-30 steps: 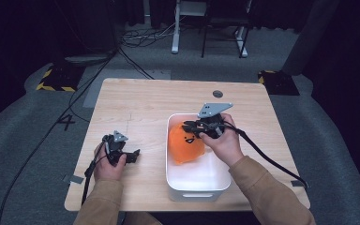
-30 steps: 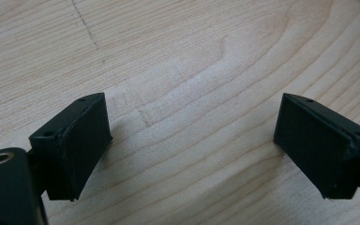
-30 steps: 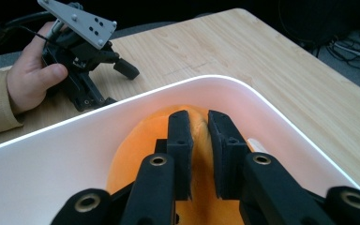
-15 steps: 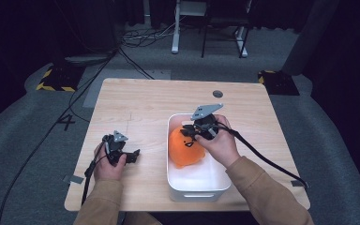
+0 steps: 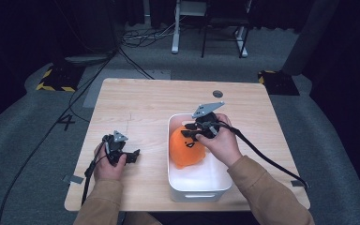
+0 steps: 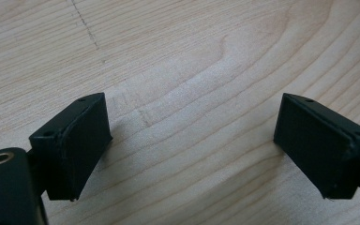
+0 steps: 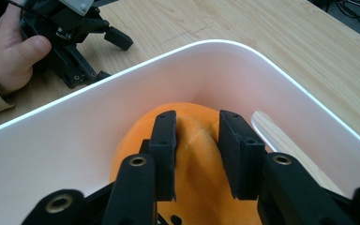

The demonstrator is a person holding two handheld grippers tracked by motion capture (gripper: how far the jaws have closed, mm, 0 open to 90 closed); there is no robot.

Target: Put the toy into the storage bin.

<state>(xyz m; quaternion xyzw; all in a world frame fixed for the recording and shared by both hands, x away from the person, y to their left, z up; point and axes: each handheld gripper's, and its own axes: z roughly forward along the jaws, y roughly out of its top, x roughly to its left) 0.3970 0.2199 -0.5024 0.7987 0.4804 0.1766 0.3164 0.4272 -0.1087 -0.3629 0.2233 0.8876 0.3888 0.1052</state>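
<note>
The soft orange plush toy (image 7: 194, 154) lies inside the white rectangular plastic tub (image 7: 272, 79). The right claw (image 7: 197, 154), just opening, straddles its raised fold; the left claw (image 6: 192, 140) gapes empty above the pale wooden surface (image 6: 178, 56).

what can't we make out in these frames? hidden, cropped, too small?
- Orange plush toy: lower half hidden by the white bin wall and the right gripper in both views that show it; its black face mark is too small to read in the high view.
- Right gripper's fingers: whether the pads still press the fold of plush between them is unclear; the jaws have just been opening.
- Left gripper: body cropped by the frame; open over bare table.
</note>
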